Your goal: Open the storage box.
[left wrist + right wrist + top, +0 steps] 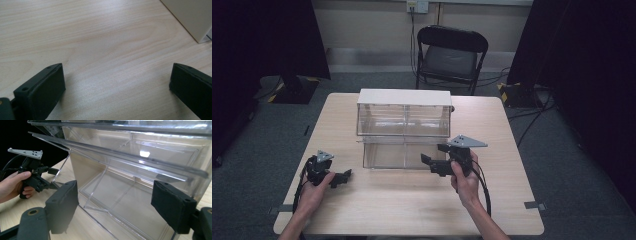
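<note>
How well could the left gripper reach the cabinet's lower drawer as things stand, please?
Probably yes: the left gripper rests open on the table just left of the lower drawer, with bare wood between them; the right gripper is at its other end.

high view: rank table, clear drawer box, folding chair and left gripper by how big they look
1. table
2. clear drawer box
3. folding chair, though it stands farther from the camera, so its true size against the box is unsure
4. left gripper
</note>
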A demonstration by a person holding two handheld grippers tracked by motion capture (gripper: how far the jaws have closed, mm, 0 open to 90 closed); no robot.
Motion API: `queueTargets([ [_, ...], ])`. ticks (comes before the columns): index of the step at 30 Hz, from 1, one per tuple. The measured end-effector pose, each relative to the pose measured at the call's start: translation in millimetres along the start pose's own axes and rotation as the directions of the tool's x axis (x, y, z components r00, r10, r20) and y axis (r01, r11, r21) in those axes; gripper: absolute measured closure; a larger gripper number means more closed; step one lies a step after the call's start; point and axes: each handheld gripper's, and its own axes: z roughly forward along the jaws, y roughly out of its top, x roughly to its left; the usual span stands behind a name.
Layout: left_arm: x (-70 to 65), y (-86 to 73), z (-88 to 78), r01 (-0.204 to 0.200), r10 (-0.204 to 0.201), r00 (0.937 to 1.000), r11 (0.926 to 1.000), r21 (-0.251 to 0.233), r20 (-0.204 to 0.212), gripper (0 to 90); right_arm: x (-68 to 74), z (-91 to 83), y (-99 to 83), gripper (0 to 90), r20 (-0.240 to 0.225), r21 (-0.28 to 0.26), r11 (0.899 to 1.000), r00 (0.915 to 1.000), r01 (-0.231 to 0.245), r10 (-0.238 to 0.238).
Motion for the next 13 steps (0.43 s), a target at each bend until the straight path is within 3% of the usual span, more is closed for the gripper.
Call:
queueTargets([
  [13,0.0,0.0,0.0,0.000,0.000,1.0000,1.0000,0.000,0.000,0.0,0.2,0.5,-0.1,21.0,-0.001,-0.001,1.000,1.0000,0.004,-0.004],
])
